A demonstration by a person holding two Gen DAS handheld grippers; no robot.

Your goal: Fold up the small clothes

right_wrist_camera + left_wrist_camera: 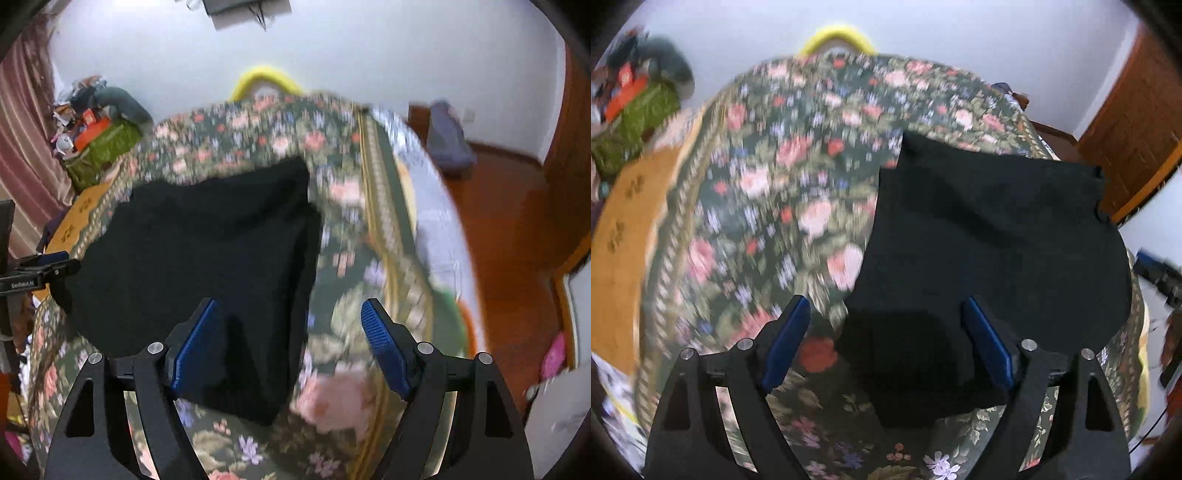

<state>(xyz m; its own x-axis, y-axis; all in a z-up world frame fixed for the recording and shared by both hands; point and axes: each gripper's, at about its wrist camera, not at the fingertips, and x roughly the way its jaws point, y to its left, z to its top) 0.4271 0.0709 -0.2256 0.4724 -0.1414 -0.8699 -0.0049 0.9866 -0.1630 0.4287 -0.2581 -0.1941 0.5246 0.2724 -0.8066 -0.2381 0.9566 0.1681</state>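
Observation:
A black garment (990, 236) lies spread on a floral bedcover (783, 192). In the left wrist view it fills the right half, and its near left corner lies between my fingers. My left gripper (886, 314) is open and empty above that corner. In the right wrist view the black garment (207, 251) fills the left half, on the floral bedcover (347, 229). My right gripper (291, 314) is open and empty above the garment's near right edge. The left gripper's tip (48, 266) shows at the far left of the right wrist view.
A yellow curved headboard (836, 37) stands at the bed's far end against a white wall. A green bag and clutter (99, 144) sit at the far left. A wooden floor (513, 229) and a door lie to the right of the bed.

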